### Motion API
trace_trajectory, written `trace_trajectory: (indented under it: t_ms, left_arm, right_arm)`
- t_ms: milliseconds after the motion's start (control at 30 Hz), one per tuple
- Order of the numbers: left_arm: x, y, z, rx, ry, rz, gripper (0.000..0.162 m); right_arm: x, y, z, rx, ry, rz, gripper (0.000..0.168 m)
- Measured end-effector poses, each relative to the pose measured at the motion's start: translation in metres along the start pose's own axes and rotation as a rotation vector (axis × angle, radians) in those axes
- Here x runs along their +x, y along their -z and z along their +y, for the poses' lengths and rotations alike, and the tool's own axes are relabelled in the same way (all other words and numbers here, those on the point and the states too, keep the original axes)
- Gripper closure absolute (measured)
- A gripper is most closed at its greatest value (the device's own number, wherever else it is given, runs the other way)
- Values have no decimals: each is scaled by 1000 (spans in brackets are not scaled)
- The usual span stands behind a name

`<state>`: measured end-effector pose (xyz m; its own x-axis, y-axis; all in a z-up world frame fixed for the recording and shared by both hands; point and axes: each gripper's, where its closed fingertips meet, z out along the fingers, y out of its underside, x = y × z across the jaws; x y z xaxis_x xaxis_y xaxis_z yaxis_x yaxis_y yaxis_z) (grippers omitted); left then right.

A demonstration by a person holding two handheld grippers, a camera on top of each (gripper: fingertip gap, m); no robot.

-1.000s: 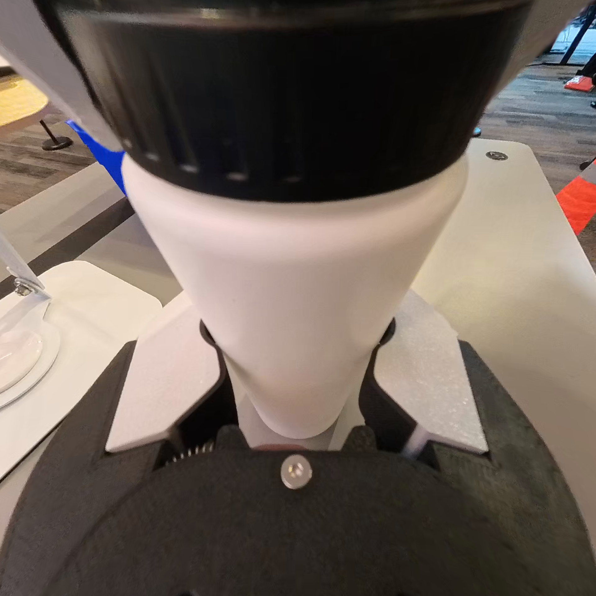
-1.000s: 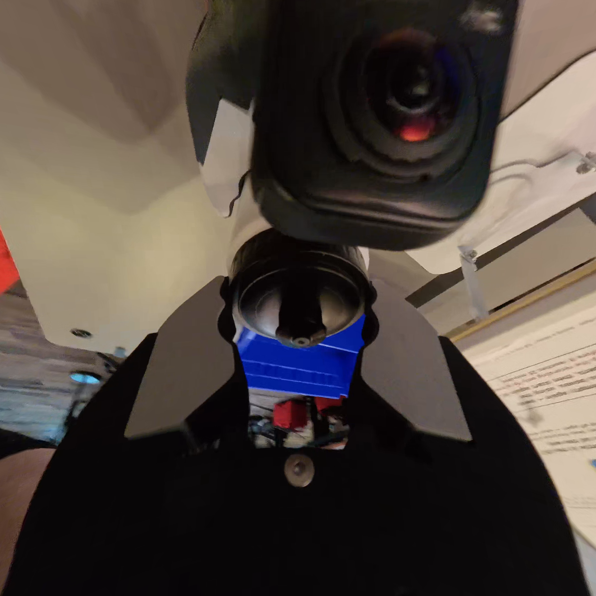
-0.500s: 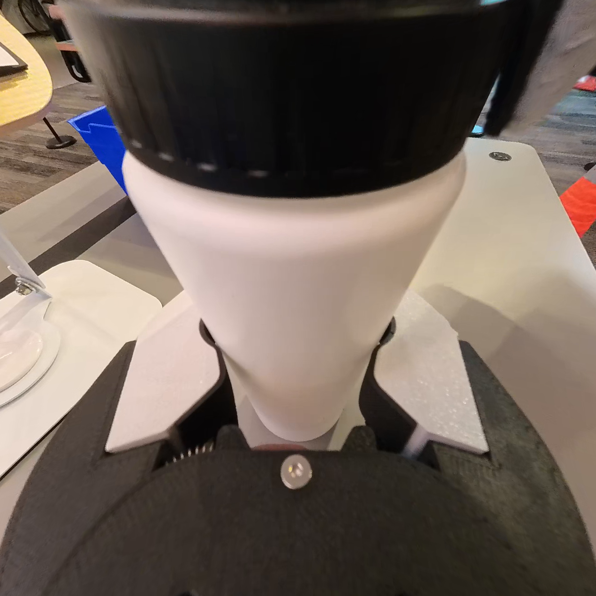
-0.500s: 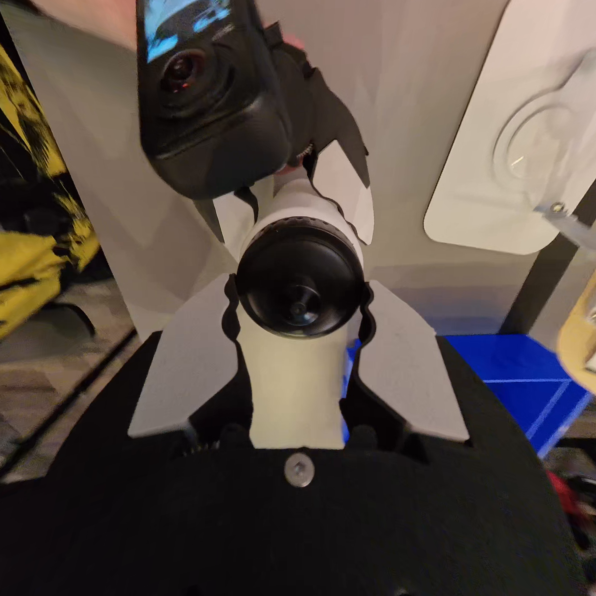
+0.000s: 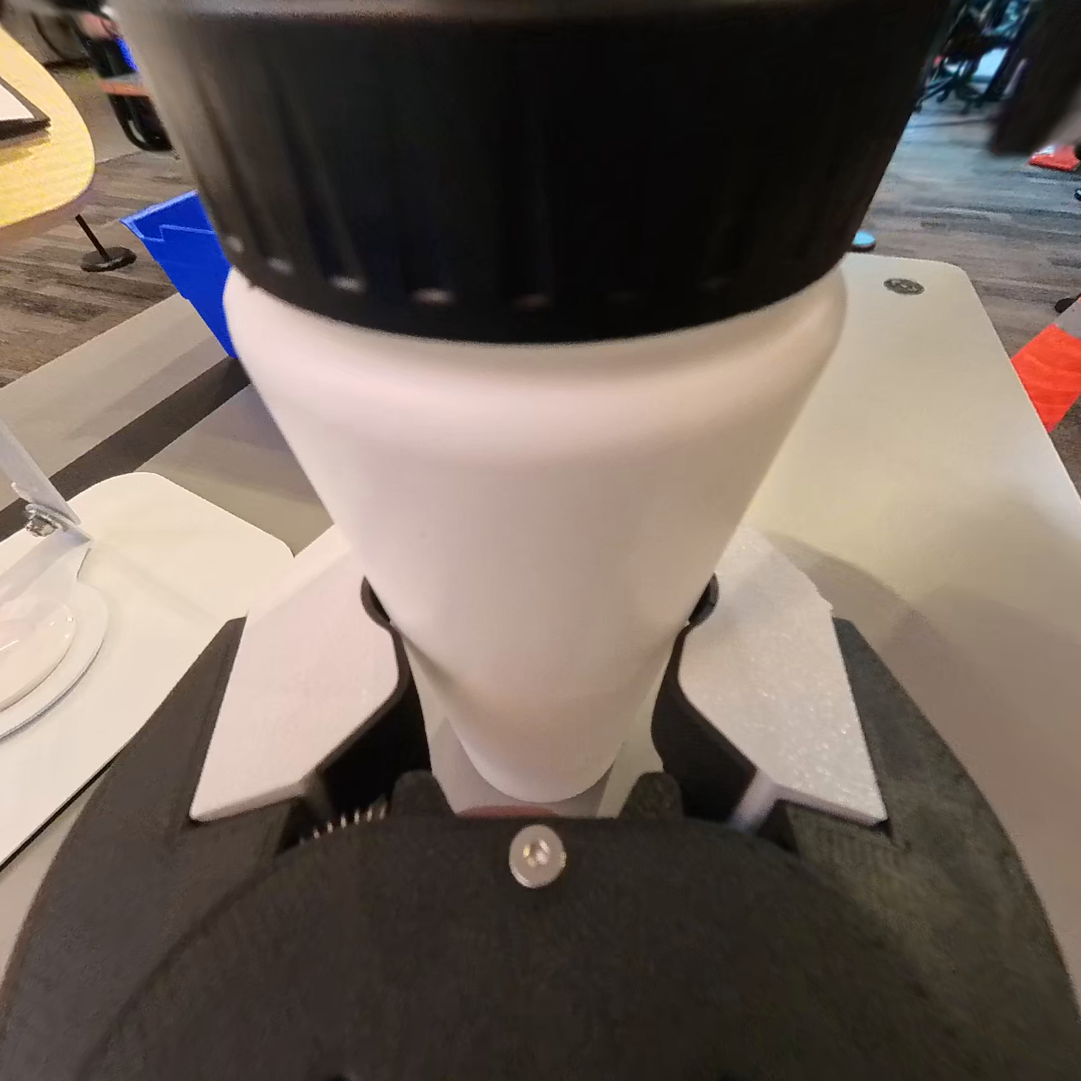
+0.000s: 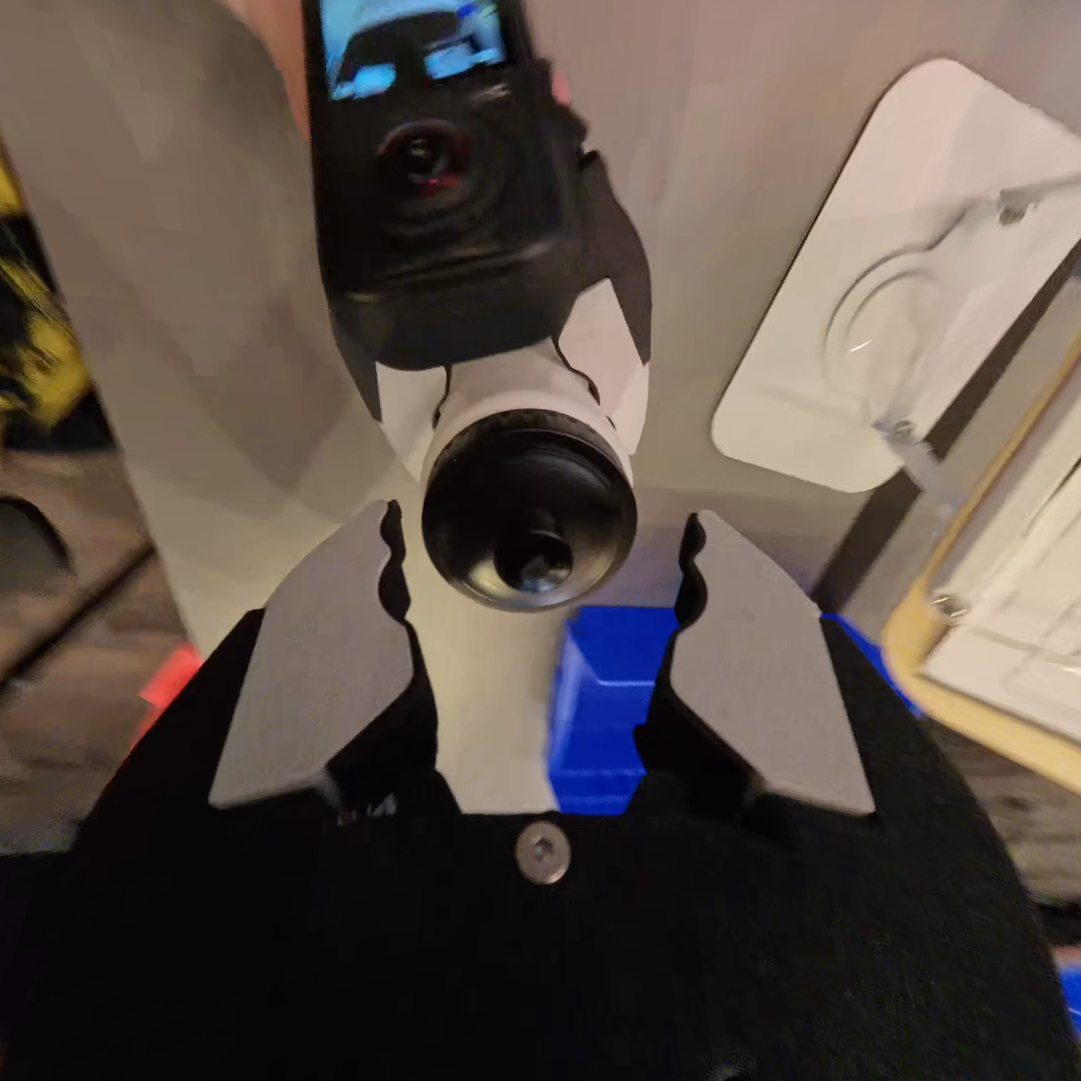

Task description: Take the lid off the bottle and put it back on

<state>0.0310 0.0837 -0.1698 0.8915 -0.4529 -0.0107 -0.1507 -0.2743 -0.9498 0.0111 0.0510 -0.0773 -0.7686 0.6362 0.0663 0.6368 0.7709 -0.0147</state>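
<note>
My right gripper (image 6: 541, 561) has let go: half a second ago its jaws were clamped on the black lid (image 6: 529, 509); now they stand spread, with clear gaps on both sides and no contact. The lid sits on the neck of the white bottle (image 5: 526, 515), and no gap shows between them. Whether it is threaded fully home I cannot tell. I judge this either a re-grip between turns or the finish of the screwing-on.

My left gripper (image 5: 538, 608) is unchanged: jaws closed on the bottle's lower body, holding it above the white table (image 5: 877, 468), lid end pointing away from me.

Surroundings, placed from the bottle:
- Left of it in the left wrist view, a white plate (image 5: 146, 585) with a clear stand, lying on the table.
- Beyond it on the same side, a blue bin (image 5: 181, 257) on the floor.
- Far right, an orange-red object (image 5: 1047, 374) past the table edge.

Obstructions: none between my right jaws and the lid. The left gripper's camera body sits close behind the bottle, limiting approach from that side.
</note>
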Motion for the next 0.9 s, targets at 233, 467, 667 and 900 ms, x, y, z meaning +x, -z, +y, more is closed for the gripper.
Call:
trace_trajectory:
  t_ms: [233,467,667,900]
  left_arm:
    - [0,0,0,-2,2,-4,62]
    - [0,0,0,5,-1,2,62]
    - [1,0,0,5,-4,6,63]
    - [1,-1,0,6,2,8,62]
  right_arm:
    - [-8,-15,5,67,-255,-136,91]
    - [-2,-19,11,-142,226,11,90]
    - [-2,-18,4,-305,481,105,89]
    - [0,-5,7,-64,-39,0,77]
